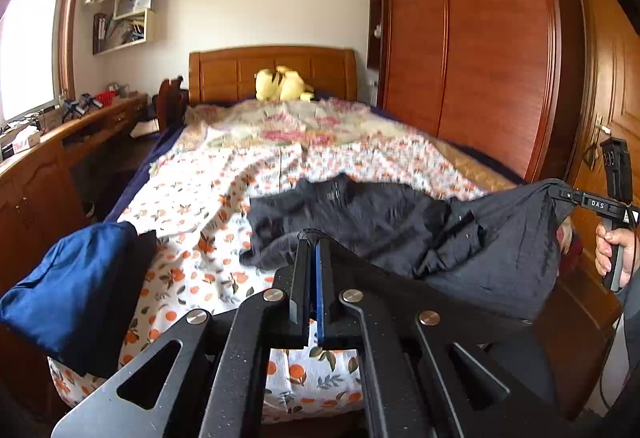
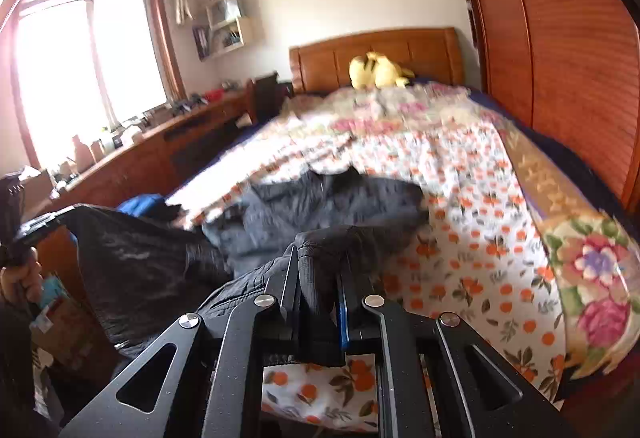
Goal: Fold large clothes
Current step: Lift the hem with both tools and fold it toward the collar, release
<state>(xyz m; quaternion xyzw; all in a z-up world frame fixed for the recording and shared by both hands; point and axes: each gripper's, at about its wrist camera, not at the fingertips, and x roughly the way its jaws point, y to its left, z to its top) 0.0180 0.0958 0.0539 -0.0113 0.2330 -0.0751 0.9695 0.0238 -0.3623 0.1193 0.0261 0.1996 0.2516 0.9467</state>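
Left claw: the left gripper (image 1: pixel 313 238) had its jaws closed on an edge of the dark garment (image 1: pixel 400 230).
Right claw: the right gripper (image 2: pixel 318 250) was clamped on a bunched fold of the same garment (image 2: pixel 320 197).
Garment: it hung stretched between the two grippers at the foot of the bed (image 1: pixel 192 205), its far part lying rumpled on the orange-print sheet.
Left view only: it showed the right gripper (image 1: pixel 554 193) from the side, with a hand (image 1: pixel 614 254) on its handle, and a blue cloth (image 1: pixel 72 286) at the bed's left edge.
Right view only: it showed the window (image 2: pixel 92 69) and the left gripper (image 2: pixel 40 226) at the far left.
Shelf: wall boxes (image 1: pixel 128 13) held items too small to tell.
Headboard: a yellow plush (image 1: pixel 282 83) sat against it.
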